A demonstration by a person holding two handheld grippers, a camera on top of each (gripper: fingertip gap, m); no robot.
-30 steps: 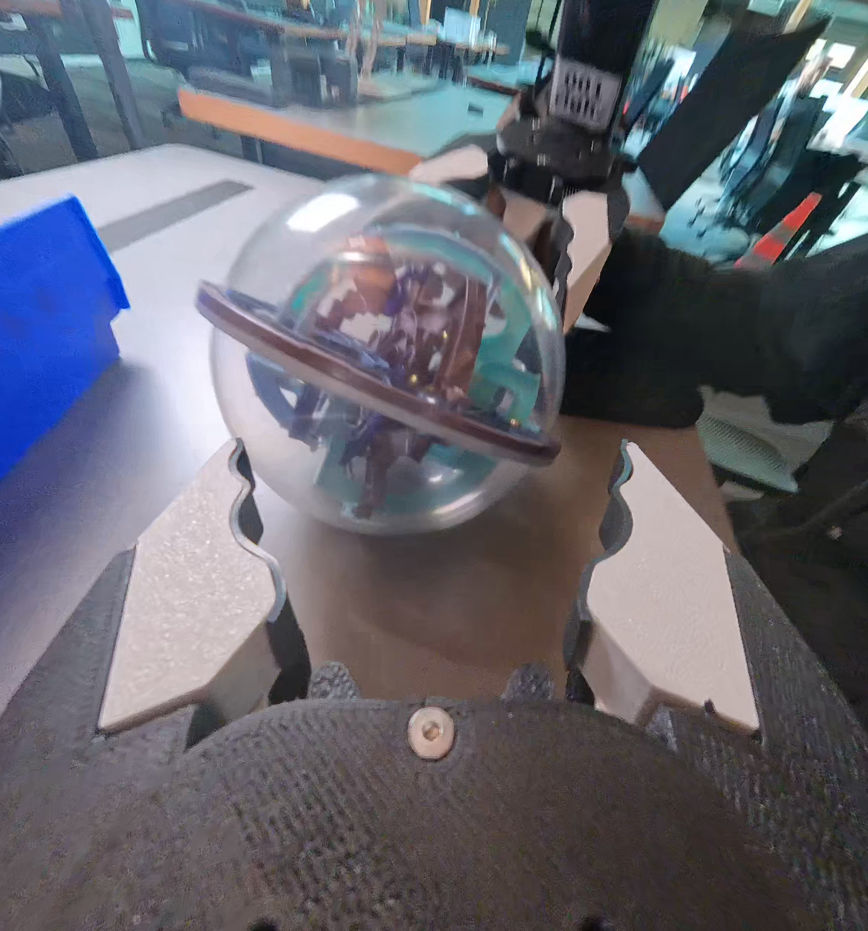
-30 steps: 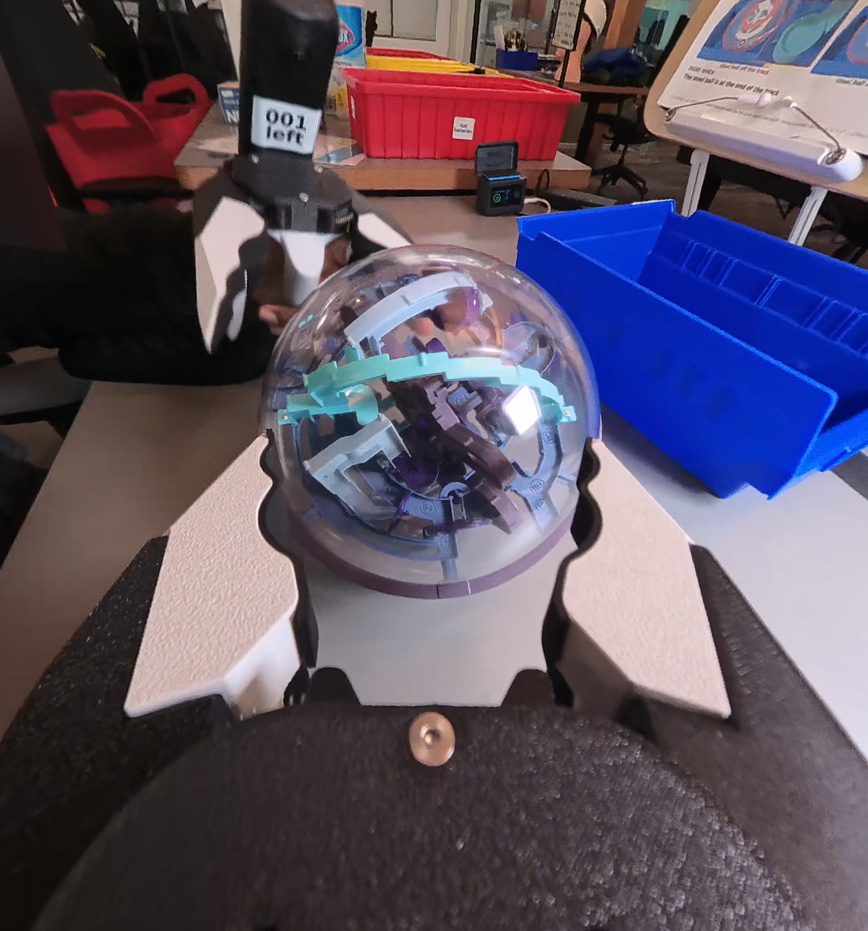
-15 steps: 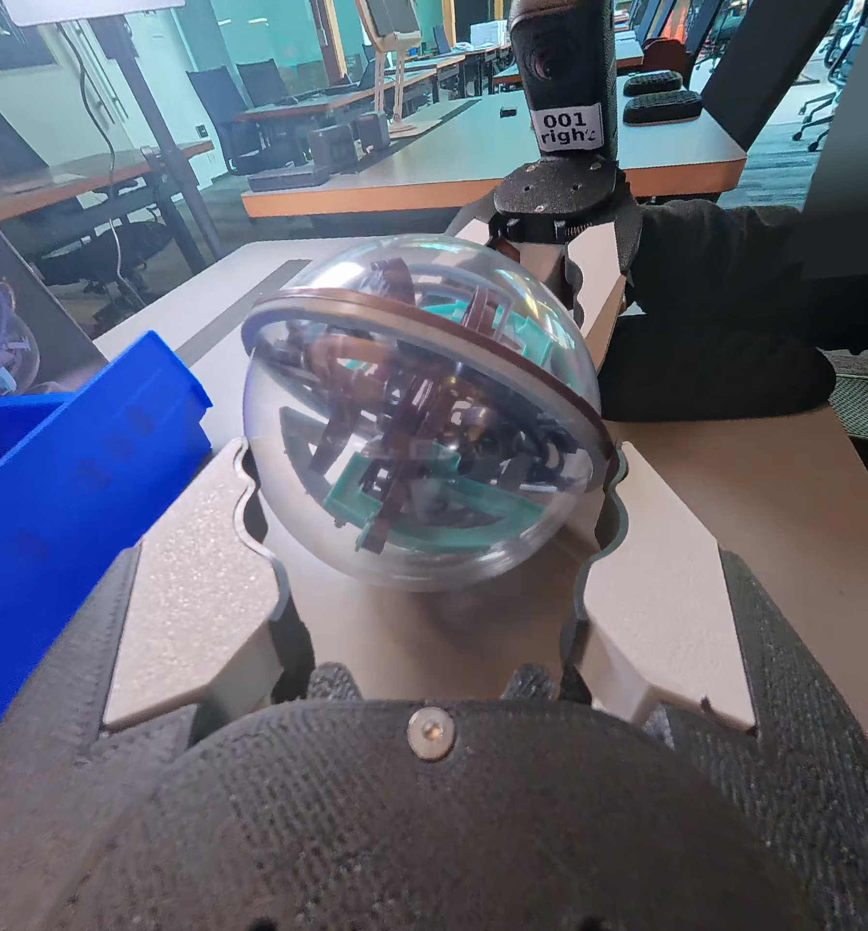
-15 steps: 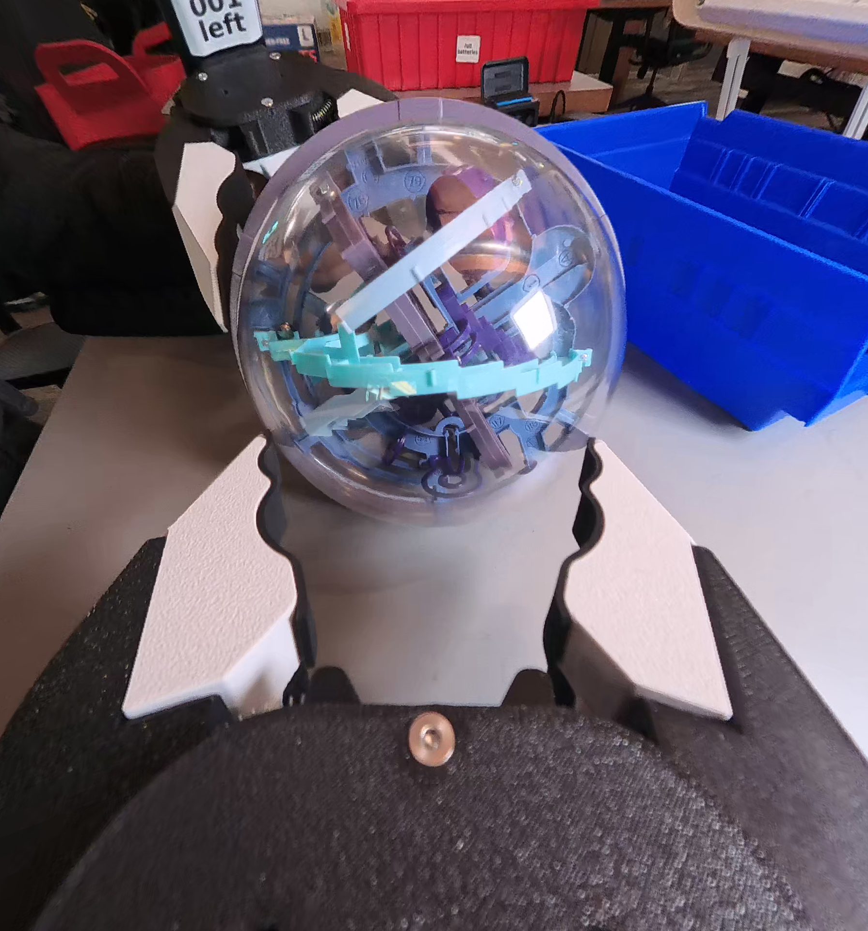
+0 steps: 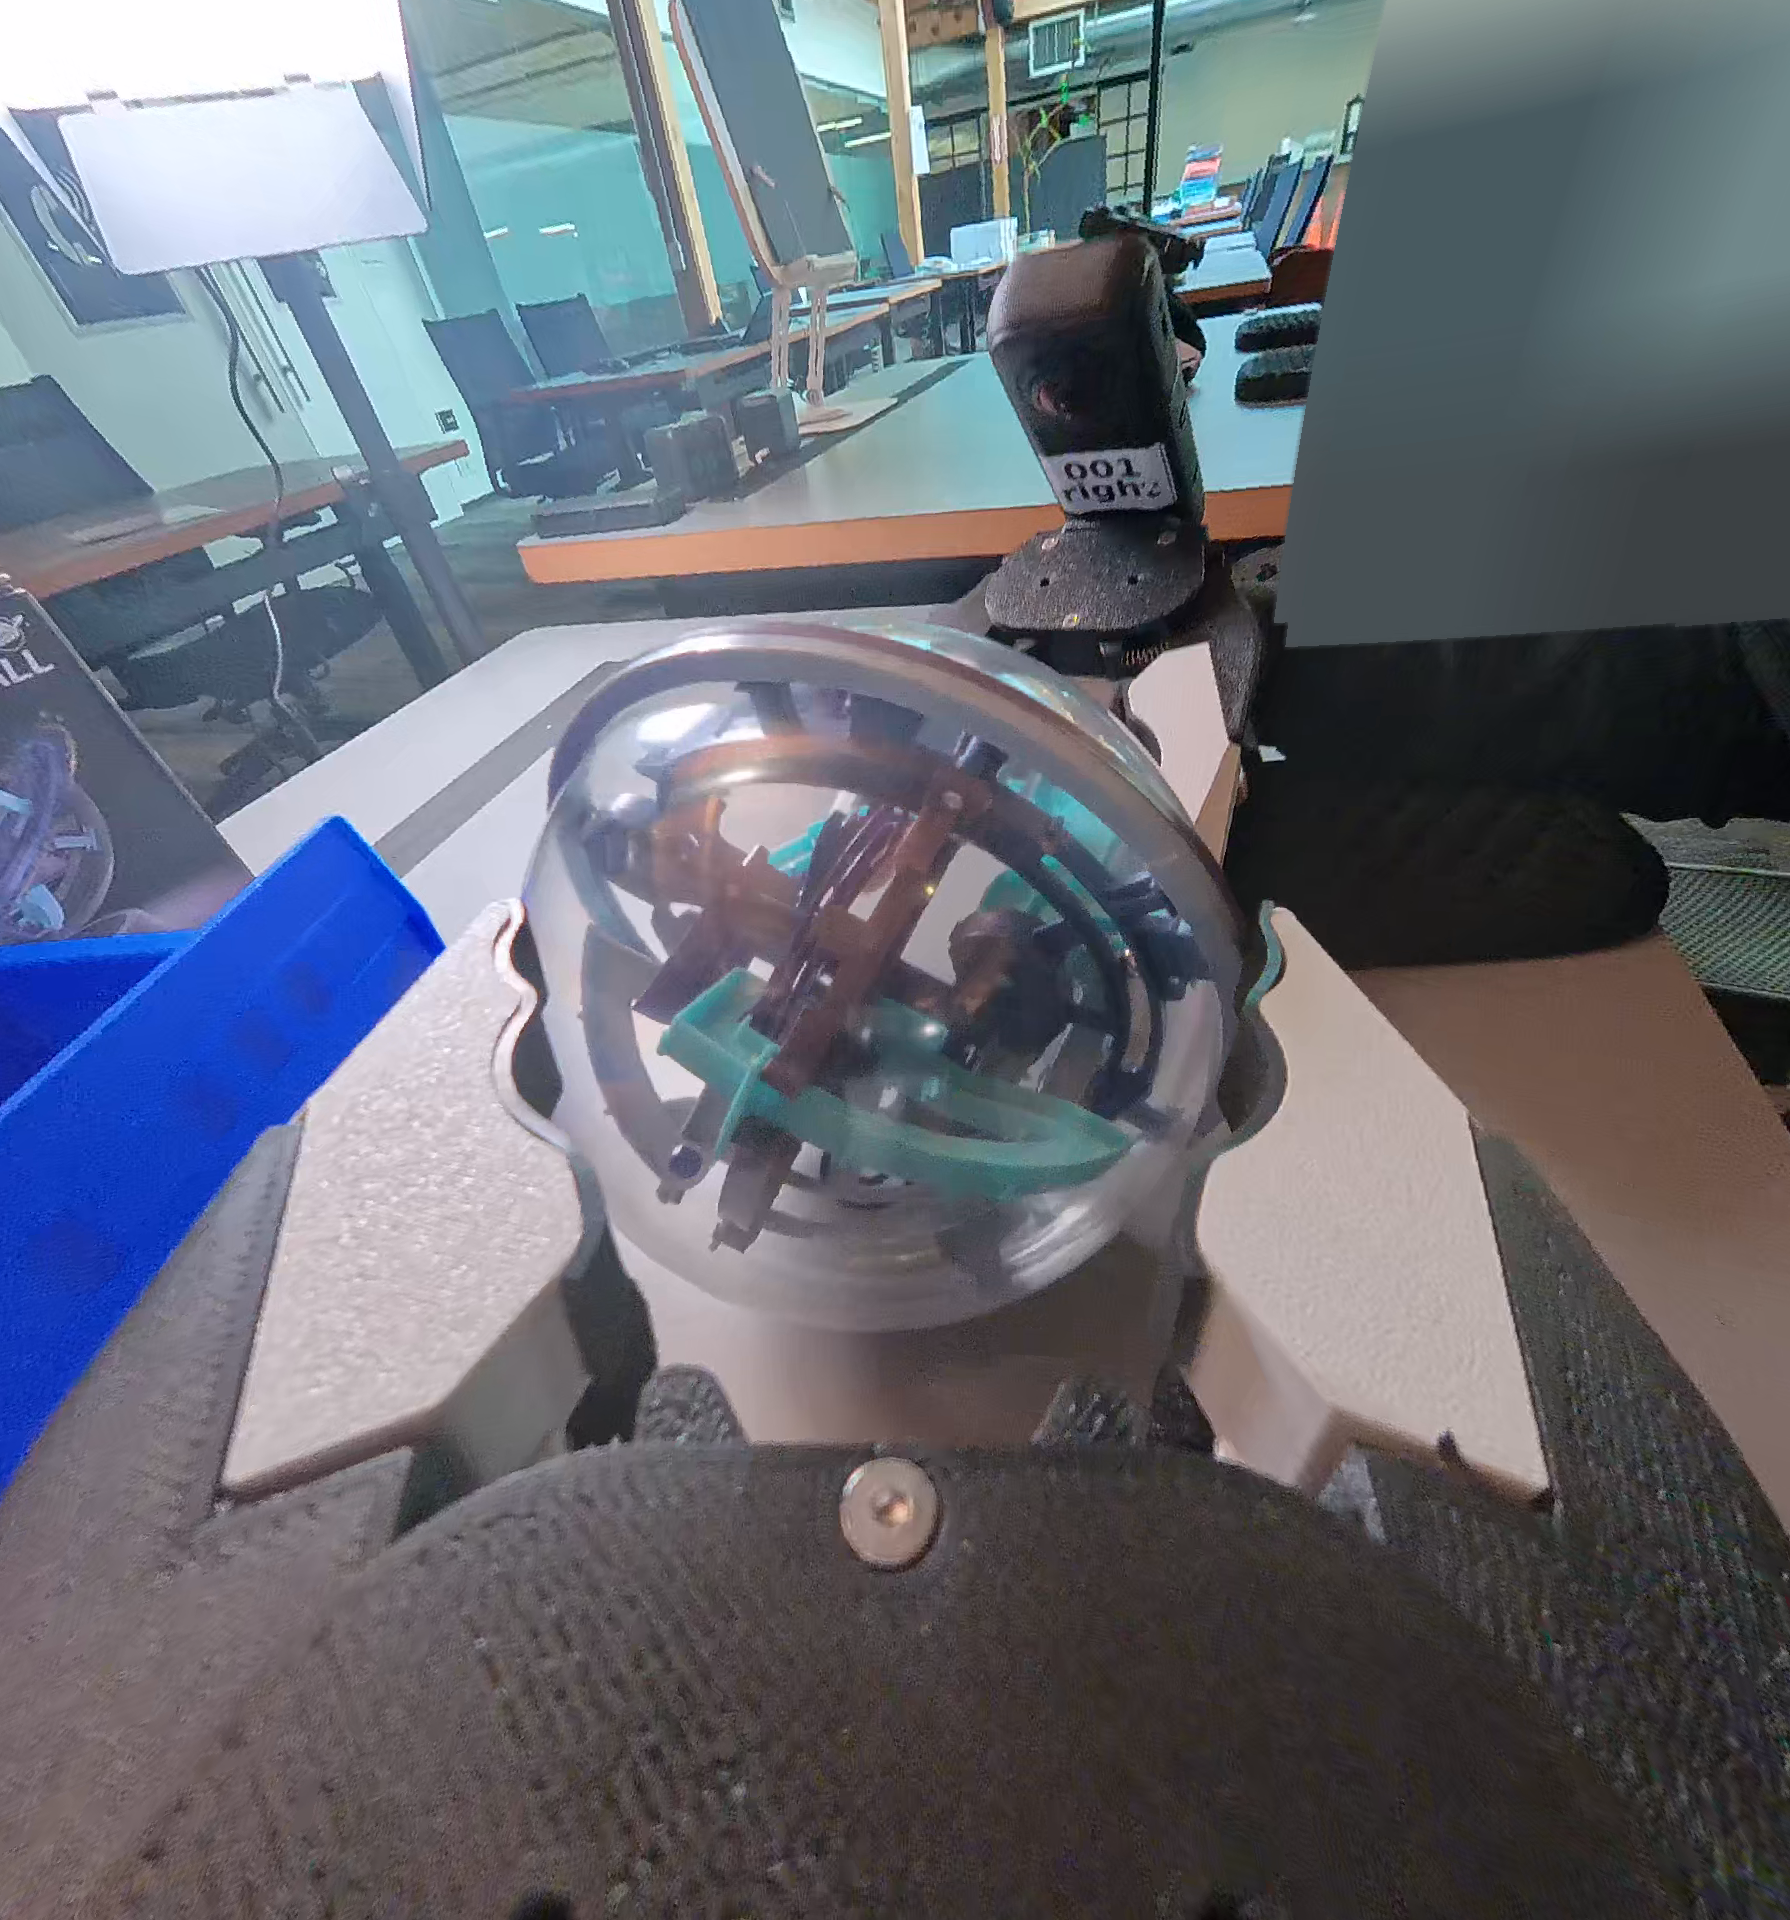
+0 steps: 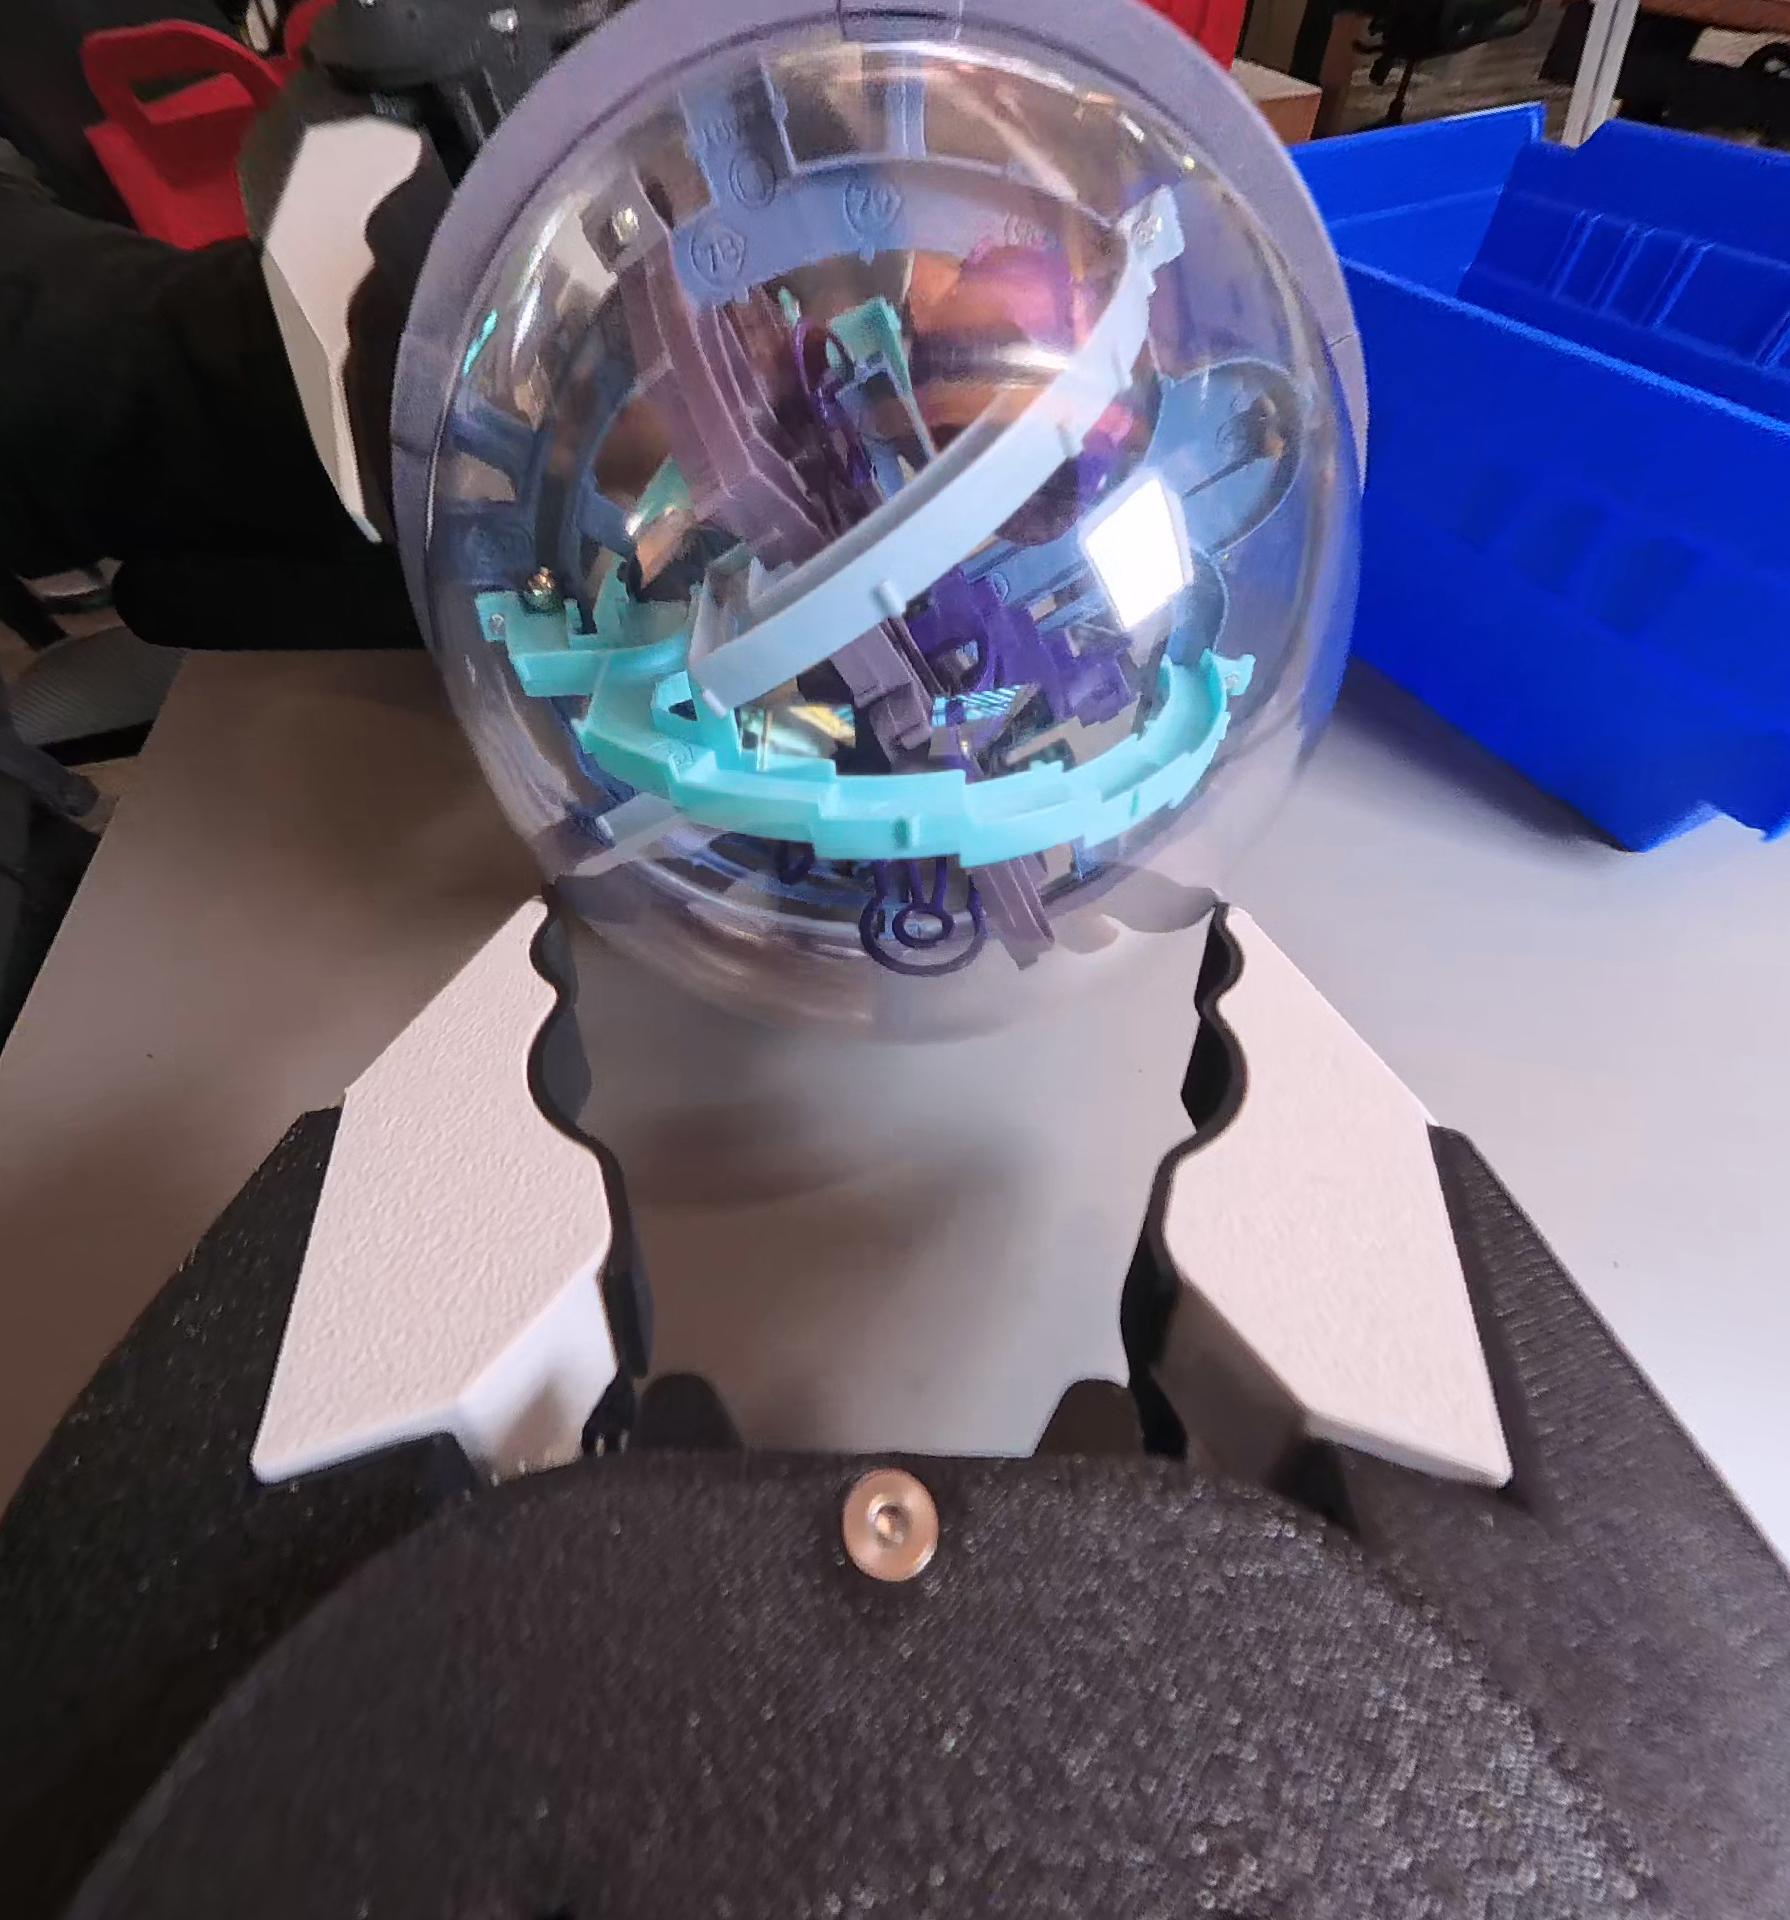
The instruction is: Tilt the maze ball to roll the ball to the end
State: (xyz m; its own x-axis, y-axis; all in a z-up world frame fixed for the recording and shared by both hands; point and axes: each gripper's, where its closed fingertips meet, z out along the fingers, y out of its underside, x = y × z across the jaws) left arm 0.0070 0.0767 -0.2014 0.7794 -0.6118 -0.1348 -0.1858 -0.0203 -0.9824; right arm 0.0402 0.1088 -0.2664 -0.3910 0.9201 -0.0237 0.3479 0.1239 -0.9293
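the room was an open office with long orange-edged desks and dark chairs behind glass, and my work surface was a pale grey table (image 6: 1493, 1039). a blue bin (image 6: 1597, 520) sat on it to one side, with a dark printed box (image 5: 49, 769) behind the bin in the left wrist view and a red container (image 6: 174, 125) far back in the right wrist view.

the maze ball (image 5: 880, 977), a clear sphere with teal, brown and purple tracks inside, was up off the table between my two tools, which faced each other across it. its dark seam ring ran tilted, high toward the far side in the left wrist view.

my left gripper (image 5: 886, 935) stood wide, and the sphere filled the space between its white fingers (image 5: 423, 1143); the wavy pad edges on both sides met the shell, so it looked clamped on the ball, though the shell was a little blurred at the contact.

my right gripper (image 6: 886, 914) was also spread wide. the sphere (image 6: 880, 499) sat at its fingertips (image 6: 455, 1143), the tips showing through the lower shell, and i took the pads to be pressing there.

a small silver bead (image 5: 629, 805) showed near the upper left inside the sphere.

a person's dark sleeve (image 5: 1442, 831) lay behind the far tool.
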